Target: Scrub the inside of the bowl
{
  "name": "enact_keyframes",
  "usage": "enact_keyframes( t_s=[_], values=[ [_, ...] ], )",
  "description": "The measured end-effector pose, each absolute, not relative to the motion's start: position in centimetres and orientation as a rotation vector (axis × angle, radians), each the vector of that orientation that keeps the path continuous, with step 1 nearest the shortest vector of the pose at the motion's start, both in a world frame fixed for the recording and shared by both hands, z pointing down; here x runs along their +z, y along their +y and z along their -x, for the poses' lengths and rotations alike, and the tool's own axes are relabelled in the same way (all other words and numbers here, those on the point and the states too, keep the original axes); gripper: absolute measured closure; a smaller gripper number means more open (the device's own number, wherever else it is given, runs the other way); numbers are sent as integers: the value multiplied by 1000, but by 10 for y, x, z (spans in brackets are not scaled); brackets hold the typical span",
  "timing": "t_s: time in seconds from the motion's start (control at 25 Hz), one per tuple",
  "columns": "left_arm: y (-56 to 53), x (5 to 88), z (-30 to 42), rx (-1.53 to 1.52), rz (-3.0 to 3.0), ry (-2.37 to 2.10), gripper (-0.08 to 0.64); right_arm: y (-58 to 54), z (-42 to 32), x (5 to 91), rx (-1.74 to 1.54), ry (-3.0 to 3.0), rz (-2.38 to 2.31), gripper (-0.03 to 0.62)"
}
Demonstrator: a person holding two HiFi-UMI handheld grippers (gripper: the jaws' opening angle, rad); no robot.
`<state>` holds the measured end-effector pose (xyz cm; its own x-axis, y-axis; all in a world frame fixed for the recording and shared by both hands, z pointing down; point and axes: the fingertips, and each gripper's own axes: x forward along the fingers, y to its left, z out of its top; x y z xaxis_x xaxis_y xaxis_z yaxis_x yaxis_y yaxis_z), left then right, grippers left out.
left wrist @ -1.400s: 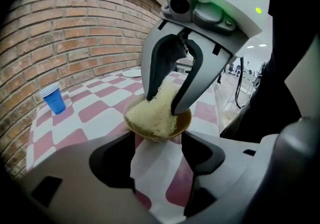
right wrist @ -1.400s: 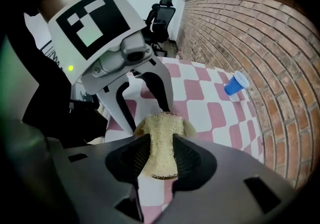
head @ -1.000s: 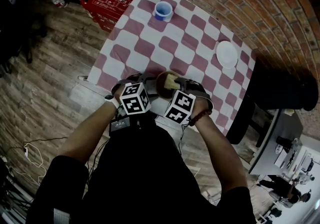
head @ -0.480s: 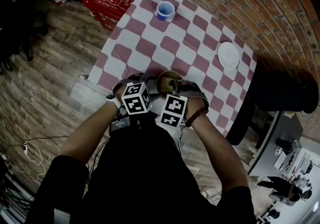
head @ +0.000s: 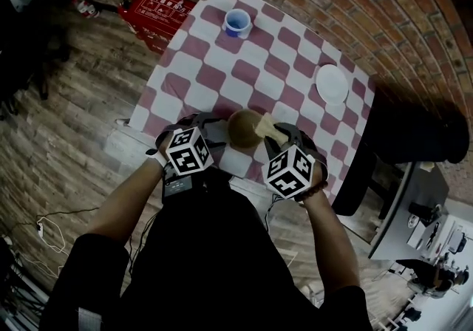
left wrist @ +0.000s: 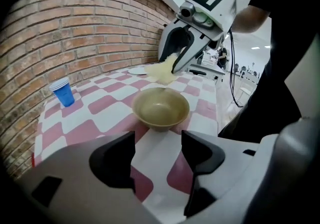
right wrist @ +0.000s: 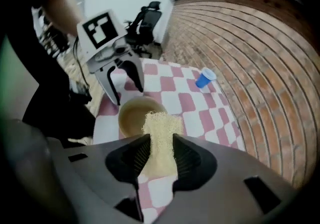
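Note:
A tan bowl (head: pixel 242 128) stands upright on the checked table (head: pixel 259 56) near its front edge. In the left gripper view the bowl (left wrist: pixel 160 108) sits just ahead of my left gripper (left wrist: pixel 157 155), which is open with nothing between its jaws. My right gripper (right wrist: pixel 159 155) is shut on a pale yellow sponge (right wrist: pixel 160 135), whose tip hangs above the bowl's (right wrist: pixel 132 115) right rim. From the left gripper view the sponge (left wrist: pixel 161 71) is clear of the bowl. In the head view the sponge (head: pixel 267 126) lies at the bowl's right side.
A blue cup (head: pixel 236 21) stands at the table's far left and a white plate (head: pixel 332 83) at its far right. A red box (head: pixel 159 12) lies on the wooden floor left of the table. A brick wall runs behind.
My right gripper has drawn back and to the right, taking the sponge from over the bowl to its right rim. The left gripper has barely moved.

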<state>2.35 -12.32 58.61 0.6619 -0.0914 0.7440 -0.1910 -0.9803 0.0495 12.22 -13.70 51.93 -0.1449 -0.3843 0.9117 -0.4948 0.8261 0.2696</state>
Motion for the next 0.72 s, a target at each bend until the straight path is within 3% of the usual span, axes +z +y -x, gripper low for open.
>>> enact_keyframes(
  t_s=[0.52,0.72],
  values=[
    [-162,483,32,645,-2432,-827,279,-99,-217,460,1248,-2150,-1587,439],
    [-159,450,28,551,-2329,-949,281,-76,-219,417,1407,-2298,-1703,439]
  ],
)
